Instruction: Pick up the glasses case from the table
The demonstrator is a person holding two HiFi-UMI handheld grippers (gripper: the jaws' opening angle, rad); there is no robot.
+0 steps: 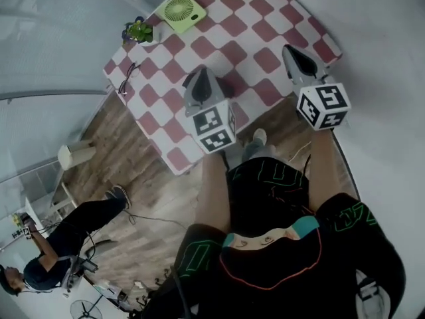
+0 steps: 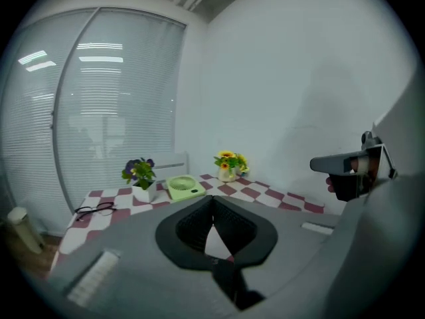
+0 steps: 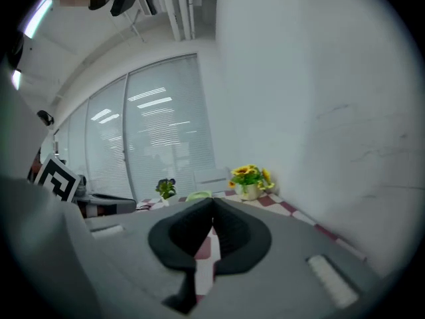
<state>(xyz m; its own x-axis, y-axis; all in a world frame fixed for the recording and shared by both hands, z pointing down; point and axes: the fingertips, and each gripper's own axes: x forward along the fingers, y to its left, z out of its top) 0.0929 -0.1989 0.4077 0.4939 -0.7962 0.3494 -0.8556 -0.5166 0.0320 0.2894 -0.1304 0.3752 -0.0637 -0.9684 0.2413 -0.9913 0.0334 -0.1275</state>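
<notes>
Left gripper (image 2: 212, 202): jaws pressed together at the tips, nothing between them. Right gripper (image 3: 212, 206) is the same, closed and empty. My guess is they're closed simply because there's nothing to grab yet. Both are held out over the near edge of the table (image 1: 267, 60), pointing across it at a shallow tilt, which looks like lining up rather than reaching for anything.

The awkward part is that I can't find the glasses case in any view. It may be hidden under the grippers in the head view, or it may not be on the table at all. The checked cloth does hold a pair of glasses (image 2: 94, 209) lying open near the left edge, a purple-flowered pot (image 2: 139, 178), a flat green fan (image 2: 184, 187) just beside the pot, and a vase of yellow flowers (image 2: 229, 165) back by the wall — all parked along the far side, leaving the near half bare for working.

As for writing, nothing is readable. The marker cubes (image 1: 214, 129) show only black-and-white square patterns, and the green print on the person's shorts (image 1: 265, 178) is too small to read.
</notes>
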